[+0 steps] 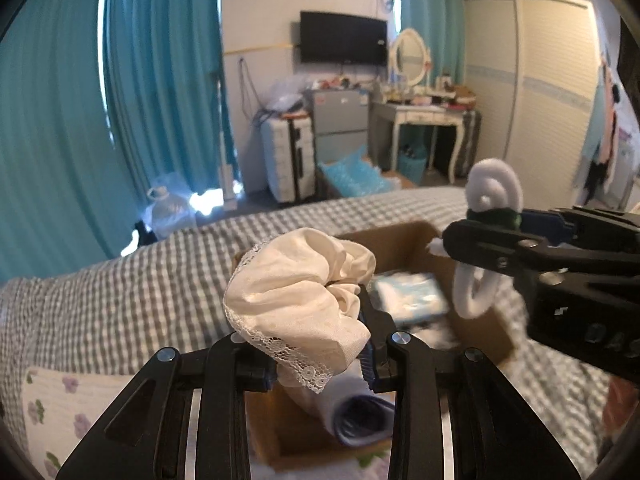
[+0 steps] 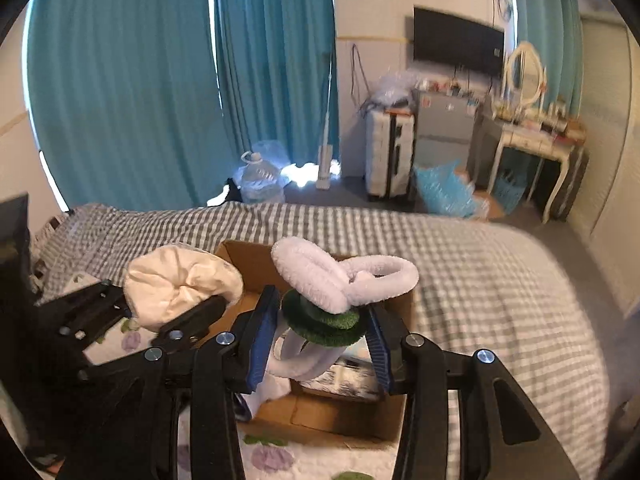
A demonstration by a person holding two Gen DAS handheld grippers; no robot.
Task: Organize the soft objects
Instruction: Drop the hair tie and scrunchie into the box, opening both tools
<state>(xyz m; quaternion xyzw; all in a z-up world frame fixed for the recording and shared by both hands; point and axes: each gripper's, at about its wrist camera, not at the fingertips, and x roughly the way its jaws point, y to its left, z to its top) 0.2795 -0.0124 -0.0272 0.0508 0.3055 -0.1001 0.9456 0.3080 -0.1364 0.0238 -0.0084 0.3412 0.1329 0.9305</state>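
My left gripper (image 1: 320, 344) is shut on a cream satin scrunchie with a lace edge (image 1: 300, 300), held above an open cardboard box (image 1: 404, 240) on the bed. It also shows in the right wrist view (image 2: 180, 284). My right gripper (image 2: 320, 332) is shut on a fluffy white loop toy with a green middle (image 2: 340, 284), also above the box (image 2: 248, 256); in the left wrist view the toy (image 1: 494, 188) hangs at the right. Inside the box lie a pale blue packet (image 1: 412, 296) and a rolled white-and-blue cloth (image 1: 360, 416).
The box sits on a grey checked bedspread (image 2: 480, 280), with a floral white blanket (image 1: 60, 408) at the near edge. Beyond the bed are teal curtains (image 2: 140, 80), a water jug (image 2: 260, 176), a white suitcase (image 2: 390, 148), a dressing table (image 2: 532, 136) and a wardrobe (image 1: 528, 80).
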